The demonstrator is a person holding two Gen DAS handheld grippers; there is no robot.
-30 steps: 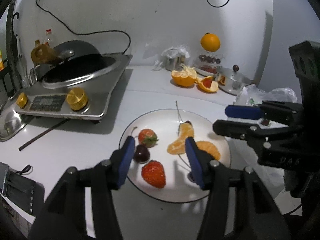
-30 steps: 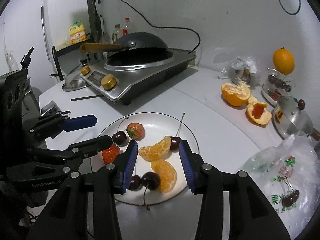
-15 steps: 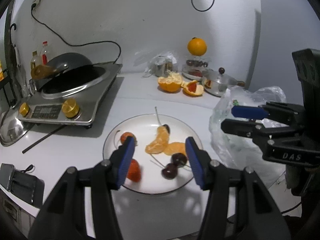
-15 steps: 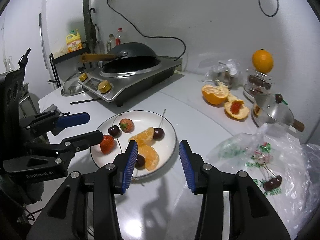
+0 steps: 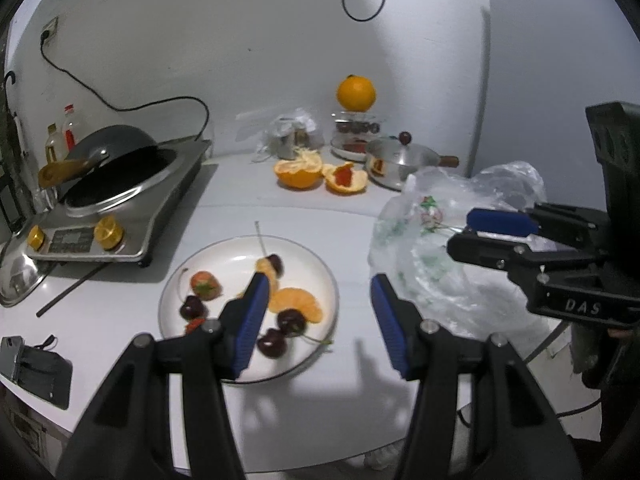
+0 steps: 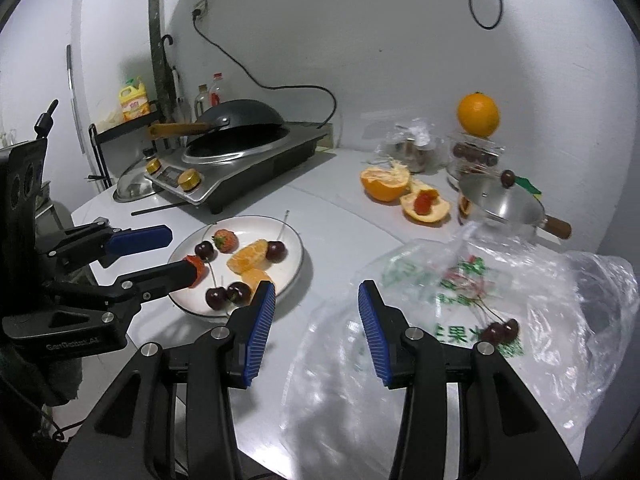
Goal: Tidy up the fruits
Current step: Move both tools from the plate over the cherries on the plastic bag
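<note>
A white plate (image 5: pixel 320 276) (image 6: pixel 294 258) on the white counter holds strawberries (image 5: pixel 205 284), orange segments (image 5: pixel 296 304) (image 6: pixel 248 256) and several dark cherries (image 5: pixel 290 320) (image 6: pixel 216 296). My left gripper (image 5: pixel 316 320) is open and empty, hovering above the plate's right front edge; it also shows in the right wrist view (image 6: pixel 160 256). My right gripper (image 6: pixel 316 328) is open and empty, between the plate and a clear plastic bag (image 6: pixel 480 300) (image 5: pixel 440 240) that holds two cherries (image 6: pixel 498 330).
An induction cooker with a black wok (image 5: pixel 112 184) stands back left. Peeled orange halves (image 5: pixel 320 174), a whole orange (image 5: pixel 356 94) on a container and a steel lidded pot (image 5: pixel 396 160) stand at the back. A black device (image 5: pixel 36 364) lies at the front left edge.
Both grippers have pulled back and up from the plate and shifted right. The plastic bag has come into view on the right. Both grippers stay open.
</note>
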